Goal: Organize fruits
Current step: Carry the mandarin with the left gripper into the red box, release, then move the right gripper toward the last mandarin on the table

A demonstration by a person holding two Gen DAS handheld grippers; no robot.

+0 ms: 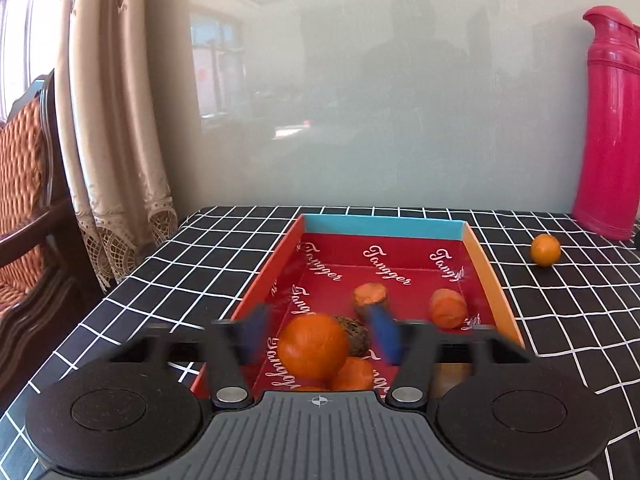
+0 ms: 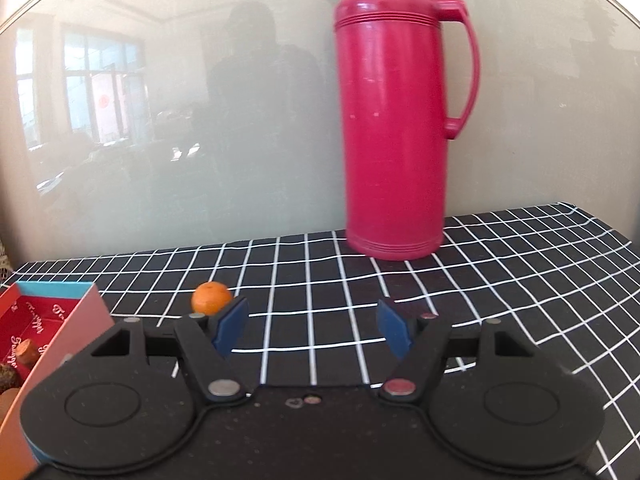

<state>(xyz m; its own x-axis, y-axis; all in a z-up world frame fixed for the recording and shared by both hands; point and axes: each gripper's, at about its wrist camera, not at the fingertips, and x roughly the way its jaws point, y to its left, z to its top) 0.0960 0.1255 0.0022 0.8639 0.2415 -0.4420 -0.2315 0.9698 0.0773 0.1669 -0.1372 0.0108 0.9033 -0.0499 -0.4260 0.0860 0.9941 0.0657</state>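
A red cardboard box with a blue far wall lies on the black checked tablecloth. My left gripper hangs over its near end, open. A large orange sits between the blue pads, with a gap on each side. In the box are also a smaller orange, a dark brown rough fruit and two orange-brown pieces. A small orange lies loose on the cloth to the right of the box. My right gripper is open and holds nothing, with that orange just beyond its left finger. The box's corner shows at the left of the right wrist view.
A tall pink thermos jug stands at the back against the glossy wall. A wooden chair with an orange cushion and a curtain are beyond the table's left edge.
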